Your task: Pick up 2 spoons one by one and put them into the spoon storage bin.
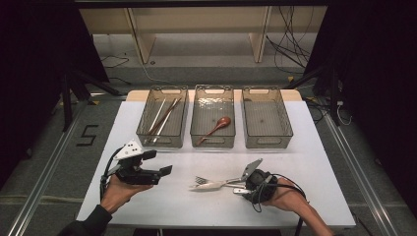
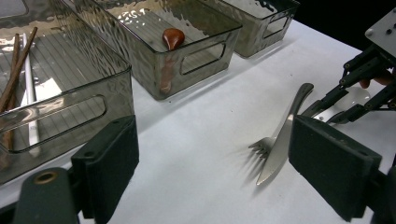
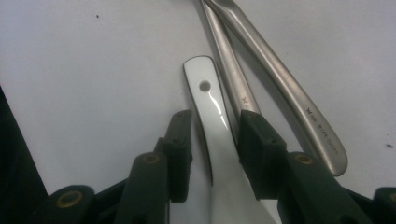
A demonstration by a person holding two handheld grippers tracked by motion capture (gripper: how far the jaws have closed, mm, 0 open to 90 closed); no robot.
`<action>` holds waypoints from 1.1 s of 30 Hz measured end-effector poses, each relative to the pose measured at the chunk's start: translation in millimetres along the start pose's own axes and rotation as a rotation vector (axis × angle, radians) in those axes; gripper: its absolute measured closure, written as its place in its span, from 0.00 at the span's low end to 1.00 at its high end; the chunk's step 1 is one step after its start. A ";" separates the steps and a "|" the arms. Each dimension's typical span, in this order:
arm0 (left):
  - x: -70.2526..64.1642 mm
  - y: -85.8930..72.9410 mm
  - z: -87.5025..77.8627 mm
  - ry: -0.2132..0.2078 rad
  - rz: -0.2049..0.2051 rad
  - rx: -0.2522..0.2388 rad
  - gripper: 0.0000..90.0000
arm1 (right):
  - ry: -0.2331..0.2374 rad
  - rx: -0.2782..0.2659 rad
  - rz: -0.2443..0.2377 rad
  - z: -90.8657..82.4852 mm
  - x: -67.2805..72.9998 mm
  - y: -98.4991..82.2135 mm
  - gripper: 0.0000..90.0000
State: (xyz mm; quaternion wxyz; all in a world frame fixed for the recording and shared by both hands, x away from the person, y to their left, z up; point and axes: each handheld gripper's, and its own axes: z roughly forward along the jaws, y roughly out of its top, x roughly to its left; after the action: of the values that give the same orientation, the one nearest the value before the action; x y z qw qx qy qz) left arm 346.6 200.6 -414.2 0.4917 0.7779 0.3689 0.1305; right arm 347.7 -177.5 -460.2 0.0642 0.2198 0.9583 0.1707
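A white spoon handle (image 3: pixel 208 102) with a hole near its end lies on the white table between the pads of my right gripper (image 3: pixel 215 121). The right pad is at its edge and a narrow gap remains at the left pad, so the jaws stand open around it. Two metal handles lie beside it: a fork (image 1: pixel 199 181) and a knife (image 2: pixel 280 144) laid across it. My right gripper (image 1: pixel 241 187) is at their handle ends. My left gripper (image 1: pixel 158 162) hovers wide open and empty over the table's left part, its jaws (image 2: pixel 219 172) aimed towards the cutlery.
Three smoky clear bins stand in a row at the back. The left bin (image 1: pixel 163 144) holds chopsticks (image 1: pixel 164 115), the middle bin (image 1: pixel 213 145) a red-brown spoon (image 1: pixel 219 125), and the right bin (image 1: pixel 268 145) holds nothing. Bare table (image 1: pixel 196 206) lies between the bins and the hands.
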 end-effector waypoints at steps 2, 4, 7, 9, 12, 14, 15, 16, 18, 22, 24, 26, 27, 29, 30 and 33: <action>-0.3 0.0 0.4 -0.001 -0.003 -0.001 0.18 | -0.008 0.007 -0.002 0.2 0.2 0.6 0.75; -0.5 0.1 0.4 -0.001 -0.002 -0.002 0.18 | -0.012 0.012 -0.009 0.7 0.1 1.0 0.76; -0.4 0.3 0.3 -0.001 0.001 -0.002 0.18 | -0.017 0.024 -0.012 0.9 1.4 2.1 0.77; -0.2 0.3 0.4 -0.002 0.001 -0.002 0.18 | -0.024 0.028 -0.031 1.1 1.6 2.5 0.78; 0.1 0.2 0.5 -0.002 0.000 -0.001 0.18 | -0.018 0.041 -0.037 0.8 2.8 3.2 0.79; 0.1 0.2 0.5 -0.002 0.000 -0.003 0.18 | -0.015 0.051 -0.046 0.4 3.6 3.7 0.81; 0.1 0.2 0.5 -0.002 0.001 -0.002 0.18 | -0.014 0.054 -0.056 0.5 4.0 3.8 0.82; 0.1 0.2 0.5 -0.001 0.002 -0.002 0.18 | -0.010 0.058 -0.054 0.2 4.9 4.0 0.83; 0.2 0.3 0.4 0.000 0.003 -0.002 0.18 | -0.008 0.062 -0.063 0.3 6.2 4.6 0.84; 0.0 0.7 -0.3 0.002 0.004 -0.002 0.18 | -0.007 0.066 -0.075 0.1 7.3 5.0 0.84; 0.4 0.6 -0.3 0.003 0.004 -0.002 0.18 | -0.004 0.068 -0.081 -0.2 7.6 5.1 0.84; 0.5 0.5 -0.2 0.004 0.006 -0.001 0.18 | 0.001 0.074 -0.078 -1.2 8.1 5.1 0.85; 0.5 0.6 -0.3 0.005 0.007 -0.001 0.18 | 0.003 0.073 -0.077 -1.8 8.0 5.2 0.85; 0.8 0.8 -0.7 0.006 0.007 -0.003 0.18 | 0.010 0.062 -0.065 -3.3 7.9 5.1 0.85; 0.8 0.8 -0.7 0.007 0.004 -0.007 0.18 | 0.014 0.060 -0.049 -4.6 8.0 5.4 0.85; 1.6 0.9 -1.3 0.009 0.005 -0.006 0.18 | 0.010 0.044 -0.050 -6.4 6.4 5.1 0.85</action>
State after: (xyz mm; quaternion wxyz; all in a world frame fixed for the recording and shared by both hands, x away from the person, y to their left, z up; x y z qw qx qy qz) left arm 347.3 202.4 -413.0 0.4919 0.7769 0.3686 0.1364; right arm 342.7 -172.3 -452.7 0.0588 0.1965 0.9673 0.1490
